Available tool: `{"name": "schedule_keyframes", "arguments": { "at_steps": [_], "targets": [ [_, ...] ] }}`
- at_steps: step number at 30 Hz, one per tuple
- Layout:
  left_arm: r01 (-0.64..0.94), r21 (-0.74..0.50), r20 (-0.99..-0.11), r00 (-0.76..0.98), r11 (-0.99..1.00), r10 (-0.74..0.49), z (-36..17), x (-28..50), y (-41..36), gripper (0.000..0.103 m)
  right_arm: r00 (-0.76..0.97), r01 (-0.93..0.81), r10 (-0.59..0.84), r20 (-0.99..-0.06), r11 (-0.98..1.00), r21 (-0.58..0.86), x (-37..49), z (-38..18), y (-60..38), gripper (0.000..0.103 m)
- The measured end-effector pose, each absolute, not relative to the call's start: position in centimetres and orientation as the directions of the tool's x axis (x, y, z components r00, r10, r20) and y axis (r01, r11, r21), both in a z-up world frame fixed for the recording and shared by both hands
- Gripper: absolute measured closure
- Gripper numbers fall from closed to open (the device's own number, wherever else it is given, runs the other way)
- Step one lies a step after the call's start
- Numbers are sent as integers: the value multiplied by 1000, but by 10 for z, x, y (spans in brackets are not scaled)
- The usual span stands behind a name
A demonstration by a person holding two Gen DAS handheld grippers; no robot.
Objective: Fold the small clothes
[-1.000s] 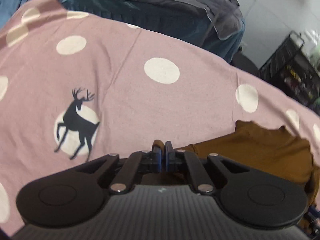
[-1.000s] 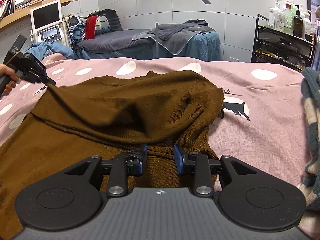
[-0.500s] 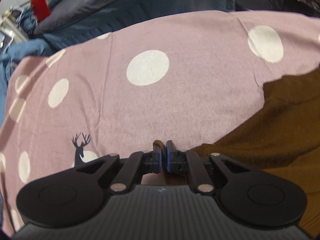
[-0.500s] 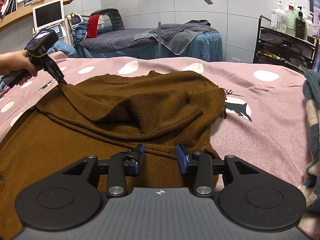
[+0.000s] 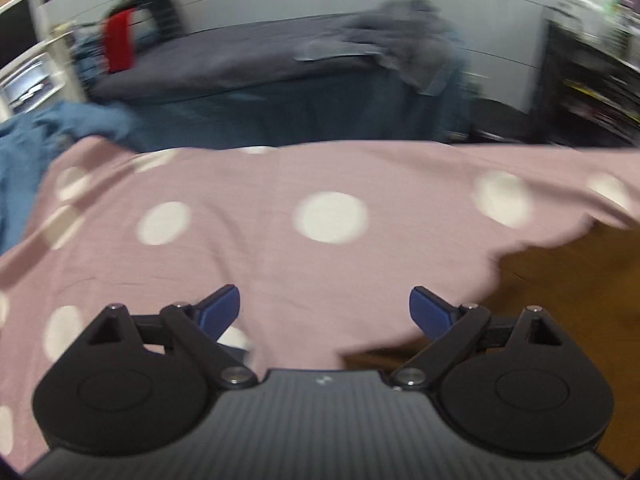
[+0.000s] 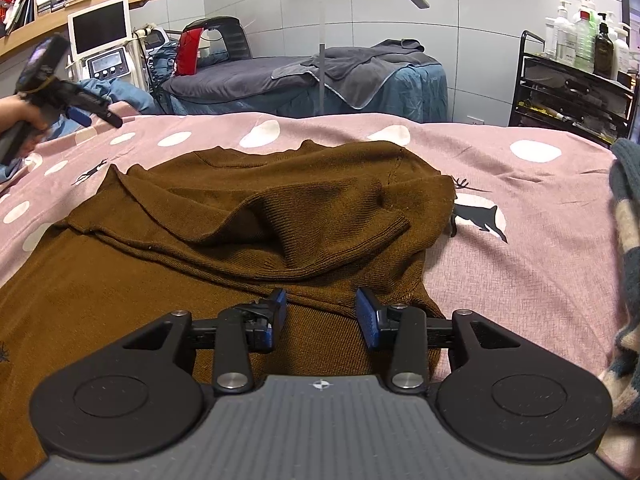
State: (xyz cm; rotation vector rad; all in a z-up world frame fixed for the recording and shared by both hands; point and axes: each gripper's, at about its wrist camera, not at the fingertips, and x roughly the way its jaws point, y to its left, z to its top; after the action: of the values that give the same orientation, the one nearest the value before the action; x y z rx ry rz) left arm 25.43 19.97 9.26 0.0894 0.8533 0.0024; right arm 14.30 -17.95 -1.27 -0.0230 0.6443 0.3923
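Observation:
A brown knit sweater lies on the pink spotted bedsheet, its upper part folded over in loose ridges. My right gripper is open and empty, low over the sweater's near part. My left gripper is open and empty above the bare sheet; the sweater's edge lies to its right. The left gripper also shows in the right wrist view, raised at the far left, clear of the sweater.
A striped dark and cream garment lies at the right edge of the bed. A treatment bed with grey towels, a lamp pole, a machine with a screen and a black trolley with bottles stand behind.
My left gripper has opened and let go of the sweater's corner, then lifted away to the left. The corner has dropped onto the bed. My right gripper has hardly moved.

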Motion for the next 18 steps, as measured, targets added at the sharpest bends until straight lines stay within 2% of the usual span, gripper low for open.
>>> {"name": "schedule_keyframes", "arguments": {
  "at_steps": [2, 4, 5, 8, 11, 13, 14, 18],
  "targets": [
    [139, 78, -765, 643, 987, -30, 85, 231, 176, 14, 728, -363, 351, -588, 926, 104, 143, -13, -180, 35],
    [208, 57, -790, 607, 977, -83, 72, 214, 153, 30, 728, -363, 350, -589, 926, 102, 143, -13, -180, 35],
    [230, 34, -803, 586, 973, -111, 65, 210, 145, 34, 728, -363, 349, -590, 926, 99, 143, -13, -179, 35],
    [266, -31, -836, 522, 964, -171, 37, 203, 131, 39, 725, -363, 353, -591, 926, 107, 144, -11, -180, 35],
    [221, 3, -826, 550, 975, -122, 16, 208, 132, 33, 739, -348, 352, -574, 930, 122, 143, -6, -185, 35],
    [124, -5, -813, 577, 992, -76, 12, 221, 144, 18, 757, -344, 348, -553, 932, 115, 142, 2, -188, 36],
    [77, -17, -818, 573, 997, -58, 11, 228, 149, 14, 762, -350, 351, -544, 930, 110, 144, 7, -189, 35],
    [22, -30, -811, 585, 999, -37, 10, 231, 154, 11, 788, -333, 326, -523, 939, 83, 163, 18, -197, 36]
  ]
}}
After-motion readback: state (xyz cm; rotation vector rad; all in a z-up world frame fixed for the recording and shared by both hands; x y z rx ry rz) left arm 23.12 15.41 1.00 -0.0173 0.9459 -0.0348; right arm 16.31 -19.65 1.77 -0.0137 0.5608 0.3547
